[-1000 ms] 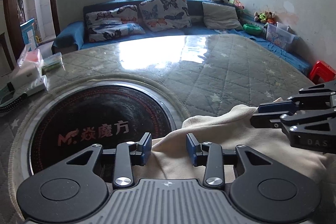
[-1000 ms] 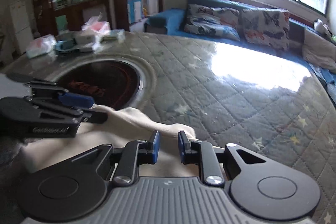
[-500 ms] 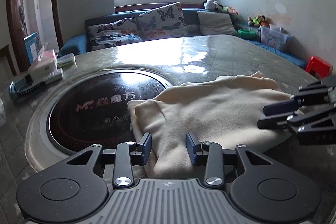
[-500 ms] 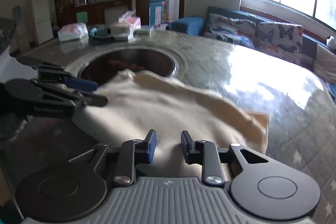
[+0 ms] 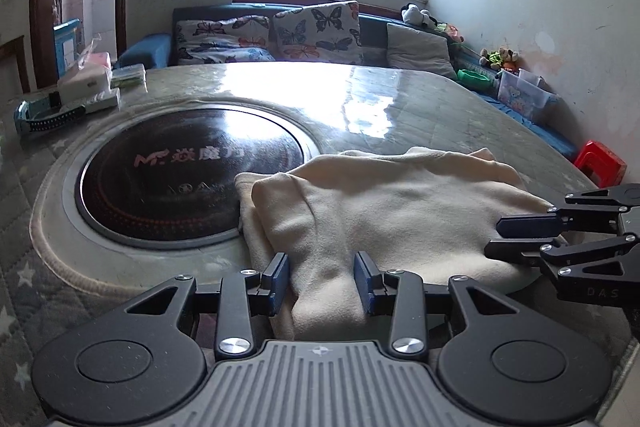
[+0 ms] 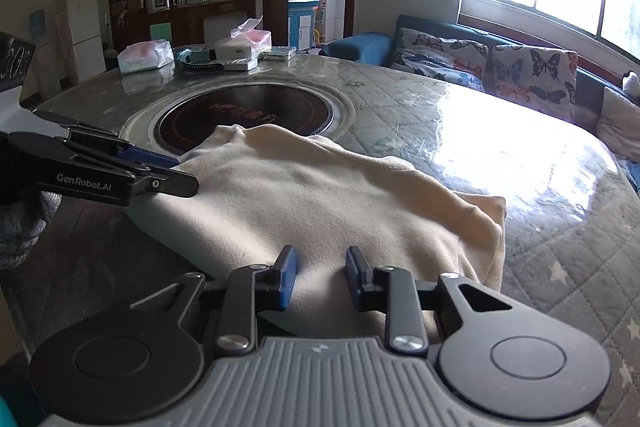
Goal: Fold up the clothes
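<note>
Cream fleece, a garment (image 5: 384,211), lies in a soft heap on the tabletop (image 5: 400,95), its far edge lapping onto the dark round hob (image 5: 188,179) set into the middle. Layers already lie doubled over one another, so I judge a fold has been laid and the work stands between folds, at the near edge. The left gripper (image 5: 322,281) has its fingers partly open with a ridge of cloth bunched between them, the pads seemingly not pressing it. The right gripper (image 6: 318,277) is likewise parted over the fabric, holding nothing (in the left view it hangs at the heap's right end). Next, I judge, both need to close on the near hem together, catching every layer, then lift evenly so the stack does not slide apart.
</note>
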`<action>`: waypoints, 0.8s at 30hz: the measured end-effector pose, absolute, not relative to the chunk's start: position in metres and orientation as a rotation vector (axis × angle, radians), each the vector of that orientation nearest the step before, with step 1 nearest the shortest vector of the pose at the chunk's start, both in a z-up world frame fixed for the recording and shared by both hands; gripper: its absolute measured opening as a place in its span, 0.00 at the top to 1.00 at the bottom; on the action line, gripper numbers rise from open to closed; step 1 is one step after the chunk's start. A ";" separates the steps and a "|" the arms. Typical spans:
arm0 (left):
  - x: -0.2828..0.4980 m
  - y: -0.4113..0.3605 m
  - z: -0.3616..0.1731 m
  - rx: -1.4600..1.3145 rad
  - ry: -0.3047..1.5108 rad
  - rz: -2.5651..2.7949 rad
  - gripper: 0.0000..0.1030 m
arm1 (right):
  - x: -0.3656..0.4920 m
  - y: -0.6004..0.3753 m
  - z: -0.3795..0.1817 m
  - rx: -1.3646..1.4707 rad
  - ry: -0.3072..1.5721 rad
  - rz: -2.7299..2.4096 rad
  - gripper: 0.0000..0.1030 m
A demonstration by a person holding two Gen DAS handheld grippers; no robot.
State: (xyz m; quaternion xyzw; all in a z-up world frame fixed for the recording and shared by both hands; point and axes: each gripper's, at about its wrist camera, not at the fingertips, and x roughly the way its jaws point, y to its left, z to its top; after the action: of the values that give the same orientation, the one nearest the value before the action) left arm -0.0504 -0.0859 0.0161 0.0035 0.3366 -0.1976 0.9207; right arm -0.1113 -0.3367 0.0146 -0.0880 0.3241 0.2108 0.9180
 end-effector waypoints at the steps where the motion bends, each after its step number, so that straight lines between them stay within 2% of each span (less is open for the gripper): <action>1: -0.052 -0.087 0.016 0.012 0.693 -0.409 0.62 | -0.113 -0.338 0.016 -0.184 0.672 0.429 0.74; 13: -0.055 -0.078 0.030 0.006 0.663 -0.374 0.59 | -0.082 -0.361 0.032 -0.076 0.688 0.314 0.74; 24: -0.048 -0.070 0.022 0.000 0.698 -0.344 0.57 | -0.038 -0.373 0.016 -0.018 0.754 0.213 0.75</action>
State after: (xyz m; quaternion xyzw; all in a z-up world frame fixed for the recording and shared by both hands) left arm -0.0479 -0.0699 0.0224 -0.0002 0.3403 -0.1675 0.9253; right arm -0.0383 -0.3733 0.0159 -0.0089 0.3675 0.1037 0.9242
